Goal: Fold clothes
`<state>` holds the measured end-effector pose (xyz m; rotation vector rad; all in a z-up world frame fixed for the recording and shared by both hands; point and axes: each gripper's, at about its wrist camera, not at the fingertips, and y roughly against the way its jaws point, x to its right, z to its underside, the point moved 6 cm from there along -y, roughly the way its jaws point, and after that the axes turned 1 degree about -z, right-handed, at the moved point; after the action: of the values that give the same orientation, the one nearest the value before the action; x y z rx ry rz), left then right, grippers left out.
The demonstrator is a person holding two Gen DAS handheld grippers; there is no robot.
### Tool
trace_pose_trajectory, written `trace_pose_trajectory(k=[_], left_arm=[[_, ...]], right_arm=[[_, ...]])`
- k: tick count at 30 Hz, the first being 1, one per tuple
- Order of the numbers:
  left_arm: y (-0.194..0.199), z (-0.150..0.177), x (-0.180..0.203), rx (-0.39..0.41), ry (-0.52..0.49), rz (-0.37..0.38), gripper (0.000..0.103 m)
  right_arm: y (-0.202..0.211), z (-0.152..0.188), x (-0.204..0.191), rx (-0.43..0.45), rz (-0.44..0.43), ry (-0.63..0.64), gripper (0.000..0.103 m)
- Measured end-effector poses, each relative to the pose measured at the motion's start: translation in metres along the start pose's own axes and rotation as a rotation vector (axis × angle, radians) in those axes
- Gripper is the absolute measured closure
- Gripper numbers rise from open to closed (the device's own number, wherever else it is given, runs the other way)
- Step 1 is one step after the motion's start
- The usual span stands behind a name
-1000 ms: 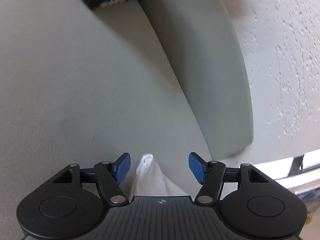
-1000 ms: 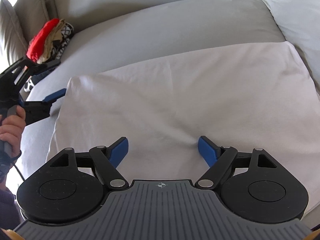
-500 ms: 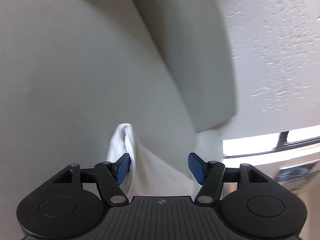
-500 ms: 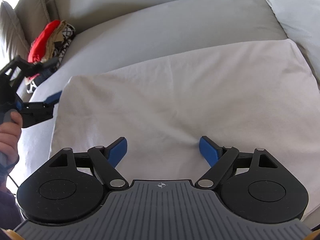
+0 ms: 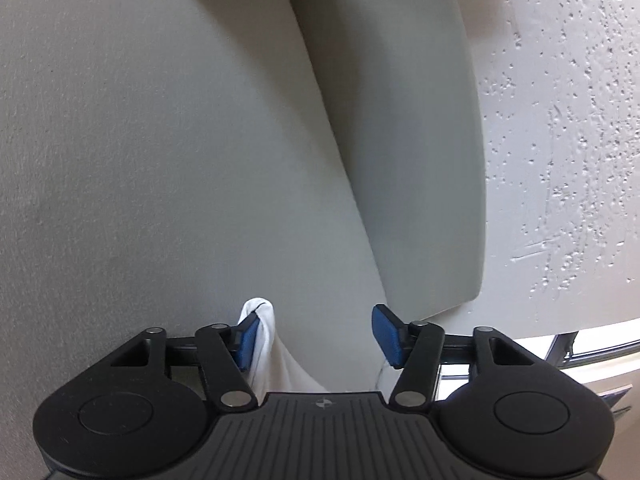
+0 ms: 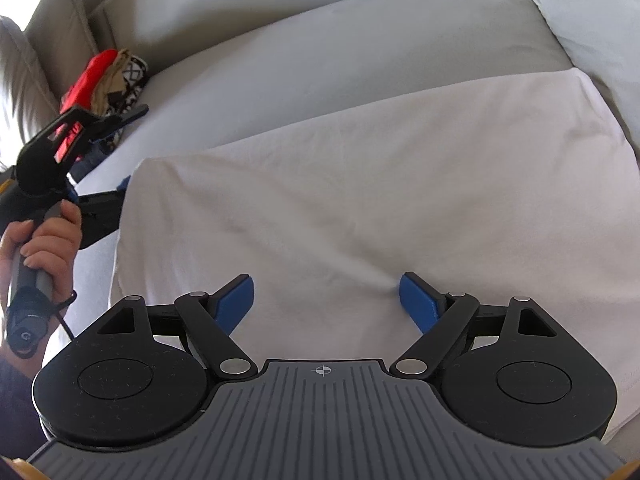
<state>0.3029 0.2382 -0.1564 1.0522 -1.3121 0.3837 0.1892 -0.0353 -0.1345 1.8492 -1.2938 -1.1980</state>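
Sofa (image 6: 360,40); closing jaws around shirt corner (image 5: 262,320)

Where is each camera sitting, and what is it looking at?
Left wrist view: sits on the left gripper, looking along the grey sofa cushion toward a white wall; its closing jaws have a corner of the white cloth between them.
Right wrist view: sits on the right gripper, looking down at that cloth spread on the sofa; its jaws stand open, and the person's left hand shows.
Shared: white cloth, sofa, left gripper.
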Motion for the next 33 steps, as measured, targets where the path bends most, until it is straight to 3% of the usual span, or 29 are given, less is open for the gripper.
trace_pose_trajectory(k=[3, 6, 9, 10, 13, 17, 21, 24, 28, 31, 33], left_arm=[[0.009, -0.002, 0.0, 0.019, -0.036, -0.04, 0.056], [0.023, -0.006, -0.001, 0.03, -0.117, -0.136, 0.061], [0.057, -0.02, -0.006, 0.178, -0.264, -0.317, 0.051], [0.066, -0.024, -0.009, 0.208, -0.274, -0.338, 0.051], [0.077, -0.025, -0.017, 0.206, -0.212, -0.268, 0.051], [0.064, -0.011, 0.011, 0.189, -0.321, -0.268, 0.048], [0.078, 0.021, 0.024, 0.13, -0.364, -0.257, 0.046], [0.089, 0.063, 0.051, 0.032, -0.426, -0.265, 0.043], [0.102, 0.122, 0.071, 0.001, -0.606, -0.406, 0.042], [0.102, 0.15, 0.06, 0.05, -0.738, -0.466, 0.053], [0.09, 0.156, 0.039, 0.014, -0.78, -0.533, 0.064]], right_arm=[[-0.001, 0.001, -0.003, -0.004, 0.014, 0.018, 0.018], [-0.002, 0.001, -0.004, -0.006, 0.028, 0.035, 0.018], [-0.002, 0.001, -0.003, -0.002, 0.024, 0.025, 0.017], [-0.002, 0.0, -0.003, 0.0, 0.022, 0.022, 0.017], [0.005, 0.0, 0.001, 0.017, 0.017, -0.003, 0.019], [0.026, 0.002, 0.01, 0.056, 0.006, -0.057, 0.026], [0.086, 0.003, 0.039, 0.179, 0.043, -0.09, 0.027], [0.134, 0.007, 0.071, 0.269, 0.064, -0.133, 0.026], [0.17, 0.02, 0.113, 0.307, 0.082, -0.188, 0.027], [0.176, 0.032, 0.139, 0.309, 0.084, -0.209, 0.028], [0.174, 0.041, 0.153, 0.289, 0.066, -0.22, 0.028]])
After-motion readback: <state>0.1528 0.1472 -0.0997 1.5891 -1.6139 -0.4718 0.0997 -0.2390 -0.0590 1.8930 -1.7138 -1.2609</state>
